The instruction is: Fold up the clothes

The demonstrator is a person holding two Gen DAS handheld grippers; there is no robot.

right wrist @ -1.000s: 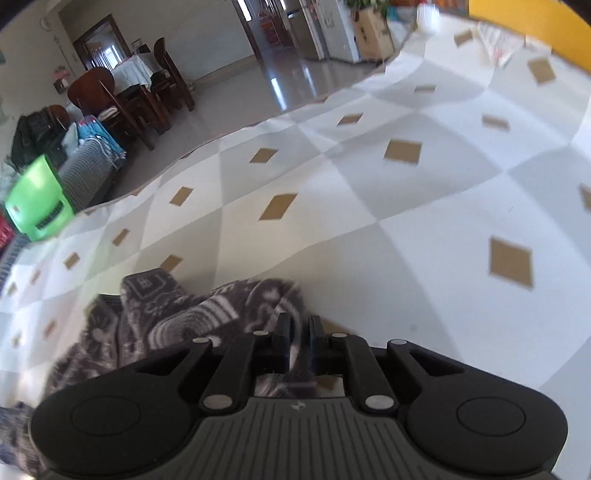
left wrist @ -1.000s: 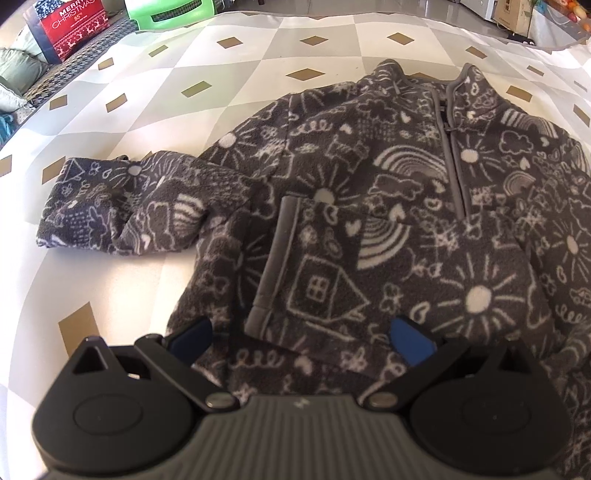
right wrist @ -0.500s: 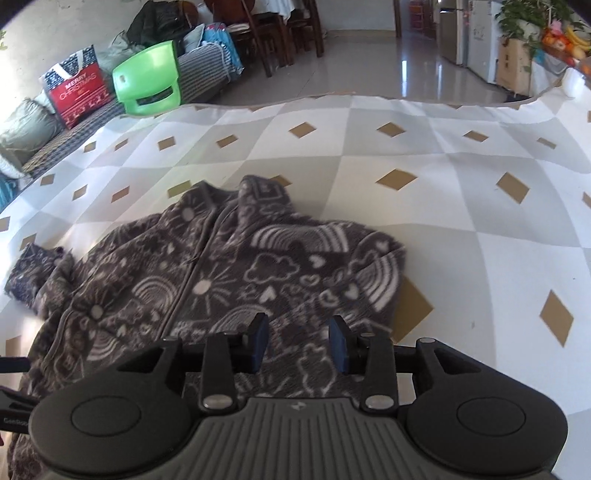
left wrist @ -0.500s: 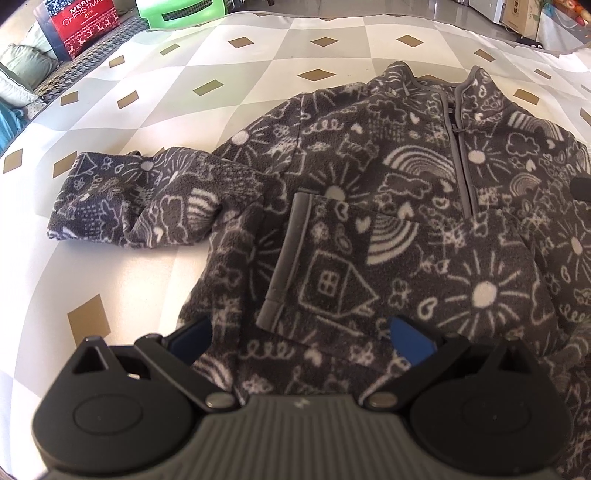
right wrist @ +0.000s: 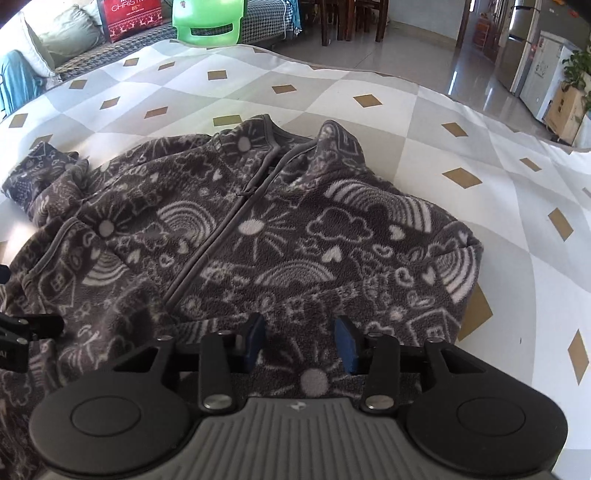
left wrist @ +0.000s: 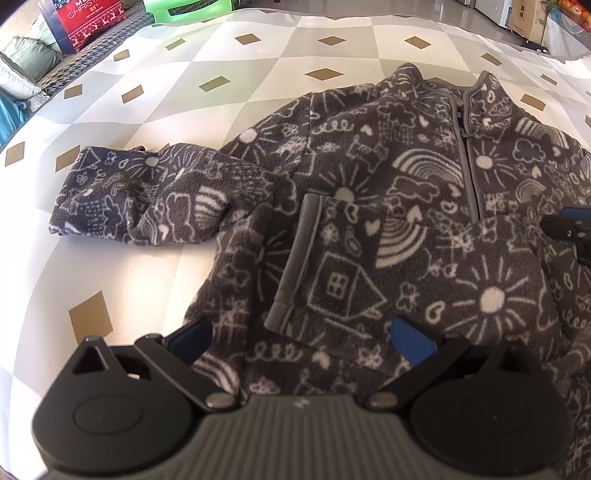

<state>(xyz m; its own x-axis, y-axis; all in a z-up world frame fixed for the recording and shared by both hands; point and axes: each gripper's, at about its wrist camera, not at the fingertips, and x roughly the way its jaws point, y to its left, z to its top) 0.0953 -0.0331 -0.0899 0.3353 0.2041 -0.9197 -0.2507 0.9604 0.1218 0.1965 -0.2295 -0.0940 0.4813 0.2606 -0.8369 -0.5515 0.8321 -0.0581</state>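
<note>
**Fleece jacket flat on the diamond-pattern cloth**

Left wrist view: A smooth cloth point(left wrist: 258, 66) in pale grey and white diamonds, dotted with small tan diamonds, covers the surface. The jacket point(left wrist: 406, 206) lies on it, front up and zipped: a dark grey fleece with a nubby pile and white doodles of suns, rainbows and houses. 1 sleeve point(left wrist: 140, 199) stretches out to the left, rumpled; the other is folded across the chest, its ribbed cuff point(left wrist: 295, 258) a flat grey band. The left gripper point(left wrist: 301, 338) hangs over the hem with its jaws wide apart, blue pads clear of the fabric. At the far edge stand a green chair point(left wrist: 184, 11) and a red bag point(left wrist: 88, 18).

Right wrist view: Past the cloth's wavy edge lies a glossy tiled floor point(right wrist: 424, 51), with a sofa point(right wrist: 74, 44) of cushions at left, dark wooden chairs and white appliances point(right wrist: 543, 70) at right. The right gripper point(right wrist: 299, 339) is over the jacket's lower front; its jaws are closing, with fleece below the gap but the pads not pressing it.
</note>
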